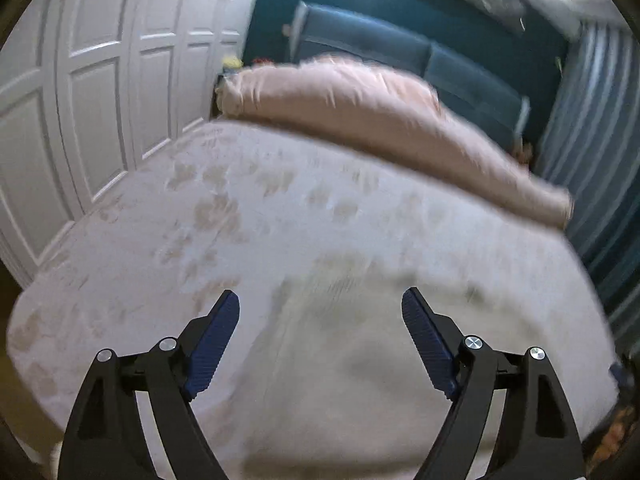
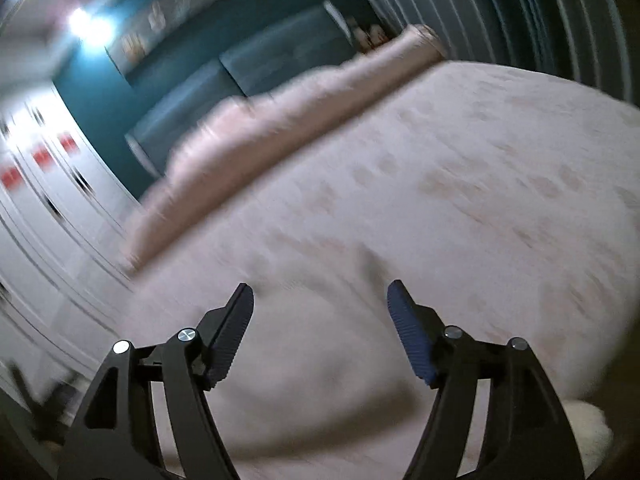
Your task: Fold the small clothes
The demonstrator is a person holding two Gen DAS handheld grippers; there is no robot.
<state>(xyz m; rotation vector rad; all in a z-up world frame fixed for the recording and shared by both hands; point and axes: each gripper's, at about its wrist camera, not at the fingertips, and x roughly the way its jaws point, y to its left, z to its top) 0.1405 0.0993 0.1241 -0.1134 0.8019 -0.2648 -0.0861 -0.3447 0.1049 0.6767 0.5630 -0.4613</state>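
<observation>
Bed: a wide bed [image 1: 304, 216] in a pale, faintly patterned cover fills both views, and I place everything else by it
Left gripper: the left gripper [image 1: 320, 300] hangs over the near part of the bed with its jaws spread wide, nothing between them
Right gripper: the right gripper [image 2: 320, 292] is likewise gaping over the near part of the bed, holding nothing
Small clothes: I cannot pick out any garment on the bed; both views are smeared, and a soft crease near the grippers could be the cover itself
Direction and long axis: cannot be told, since no garment shows
Far side of bed: a long pinkish roll of bedding [image 1: 380, 120] lies across the far edge, a teal headboard [image 1: 420, 64] behind it
Beside the bed: white panelled wardrobe doors [image 1: 100, 92] along one side
Progress: judging by this, no fold is visible; finding and gripping a garment seems to lie ahead
</observation>
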